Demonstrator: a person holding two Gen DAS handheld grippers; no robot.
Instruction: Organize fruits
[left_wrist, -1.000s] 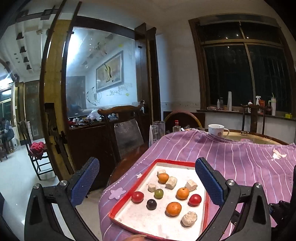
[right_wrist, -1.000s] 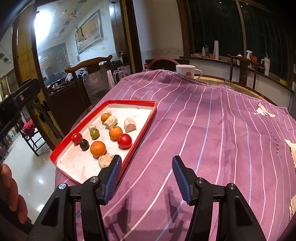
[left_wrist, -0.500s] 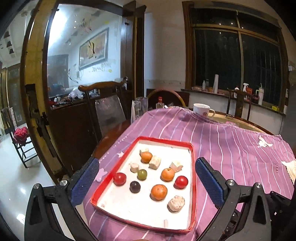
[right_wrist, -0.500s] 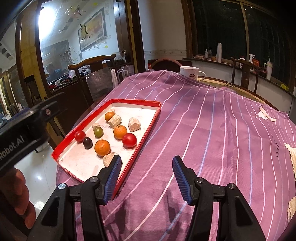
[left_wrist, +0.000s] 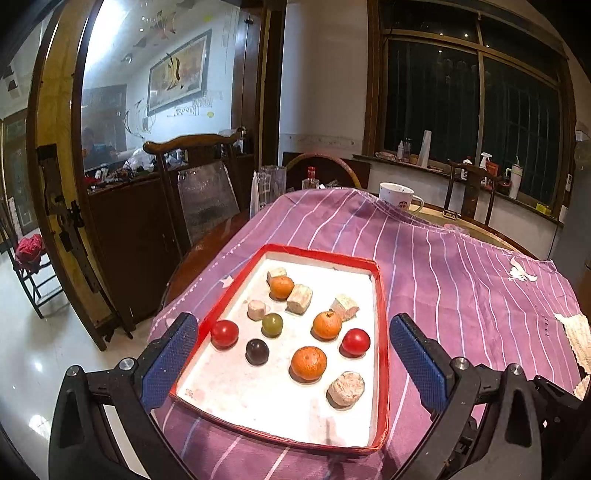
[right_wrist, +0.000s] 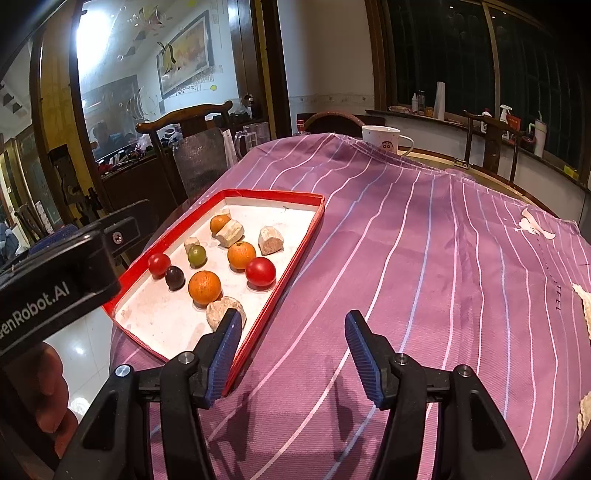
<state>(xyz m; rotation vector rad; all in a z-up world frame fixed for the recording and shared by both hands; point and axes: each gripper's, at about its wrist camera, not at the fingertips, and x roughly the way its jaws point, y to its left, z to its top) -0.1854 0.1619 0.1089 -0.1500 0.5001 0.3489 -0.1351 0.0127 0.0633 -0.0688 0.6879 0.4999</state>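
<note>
A red-rimmed white tray (left_wrist: 382, 295) (right_wrist: 295, 258) lies on the purple striped cloth near the table's left edge. It holds three oranges, the nearest (left_wrist: 308, 363) (right_wrist: 204, 287), two red tomatoes (left_wrist: 355, 342) (left_wrist: 224, 333), a green grape (left_wrist: 272, 324), a dark grape (left_wrist: 257, 351) and several pale chunks (left_wrist: 346, 388). My left gripper (left_wrist: 291, 332) hovers open over the tray's near end, nothing between its pads. My right gripper (right_wrist: 291, 321) stands open above the cloth just right of the tray, empty. The left gripper's body (right_wrist: 55, 280) and a hand (right_wrist: 44, 398) show at the left of the right wrist view.
A white mug (left_wrist: 397, 196) (right_wrist: 380, 139) stands at the table's far side. A wooden chair (left_wrist: 195, 173) and a glass jug (left_wrist: 271, 184) are behind the tray. The cloth (right_wrist: 424, 258) spreads right of the tray. The floor drops away on the left.
My left gripper has tipped downward and come closer over the tray, which now fills the middle of its view. The right gripper has stayed put.
</note>
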